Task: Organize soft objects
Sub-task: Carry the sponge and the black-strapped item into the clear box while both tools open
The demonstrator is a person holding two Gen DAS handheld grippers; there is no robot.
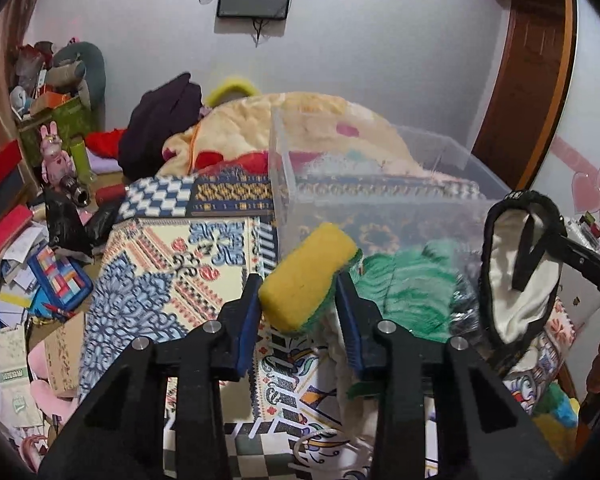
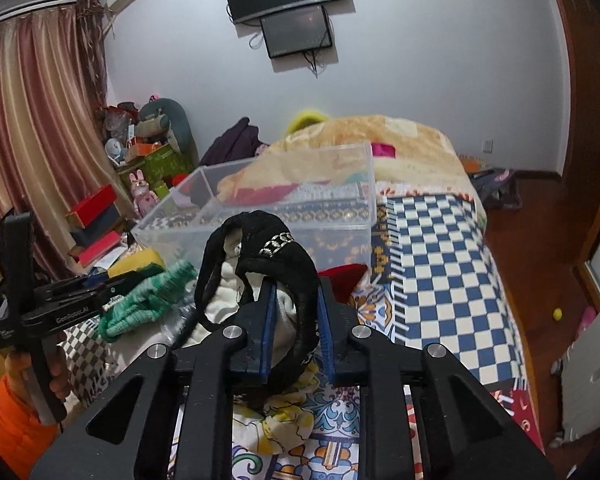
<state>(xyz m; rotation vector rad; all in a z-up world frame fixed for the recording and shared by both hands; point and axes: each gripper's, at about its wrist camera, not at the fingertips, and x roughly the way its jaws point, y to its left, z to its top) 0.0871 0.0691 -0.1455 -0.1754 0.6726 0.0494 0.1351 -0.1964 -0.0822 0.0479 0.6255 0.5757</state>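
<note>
Both items were lifted, apparently bound for the clear plastic bin (image 1: 380,208) on the bed just ahead. The left gripper (image 1: 298,300) pinched a porous yellow-and-green sponge (image 1: 304,280); the right gripper (image 2: 296,312) clamped a limp black-trimmed, white-lined eye mask (image 2: 260,248). Next: carry over the rim, release.

The clear bin's (image 2: 260,216) near wall is partly hidden by the black-trimmed garment (image 2: 260,240); the red item (image 2: 346,274) (identity unclear) is largely covered behind it.
</note>
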